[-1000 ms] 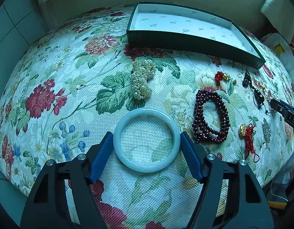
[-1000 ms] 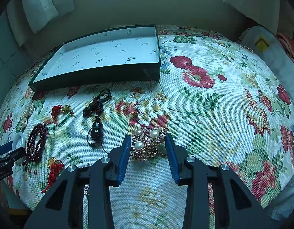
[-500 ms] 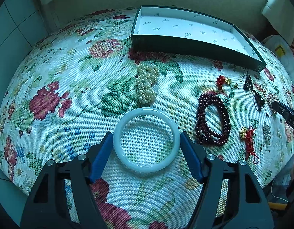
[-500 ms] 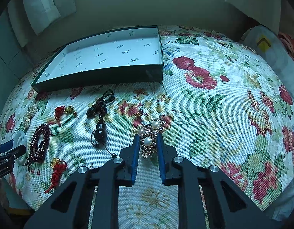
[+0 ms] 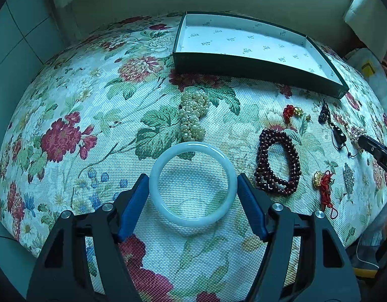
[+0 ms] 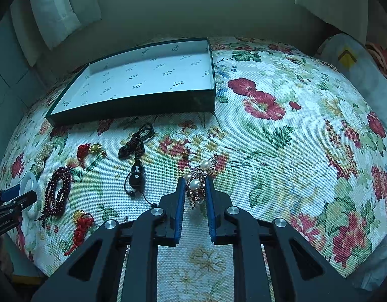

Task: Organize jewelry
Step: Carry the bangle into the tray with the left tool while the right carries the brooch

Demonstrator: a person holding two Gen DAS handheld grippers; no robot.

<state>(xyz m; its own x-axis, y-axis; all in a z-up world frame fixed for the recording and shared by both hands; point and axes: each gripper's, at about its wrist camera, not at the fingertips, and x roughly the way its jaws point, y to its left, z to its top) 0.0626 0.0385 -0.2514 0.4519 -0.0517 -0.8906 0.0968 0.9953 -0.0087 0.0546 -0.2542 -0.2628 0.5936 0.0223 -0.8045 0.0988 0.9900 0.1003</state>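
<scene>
My left gripper [image 5: 193, 183] is shut on a pale jade bangle [image 5: 158, 173], its blue pads against both sides of the ring, held above the floral cloth. My right gripper [image 6: 195, 186] is shut on a pearl brooch [image 6: 196, 181], lifted slightly off the cloth. An open dark green box [image 5: 256, 69] with a white printed lining stands at the back; it also shows in the right wrist view [image 6: 133, 105]. The left gripper shows at the left edge of the right wrist view [image 6: 14, 196].
On the cloth lie a pearl cluster [image 5: 193, 118], a dark red bead bracelet [image 5: 277, 163], a black gourd pendant on cord [image 6: 135, 173], a small red-and-gold charm [image 6: 89, 149] and a red knotted charm [image 6: 80, 229]. White pillows stand behind the table.
My right gripper closed on the pearl brooch and lifted it. My left gripper, holding the bangle, has risen and drawn back a little; the box and pearls appear farther away.
</scene>
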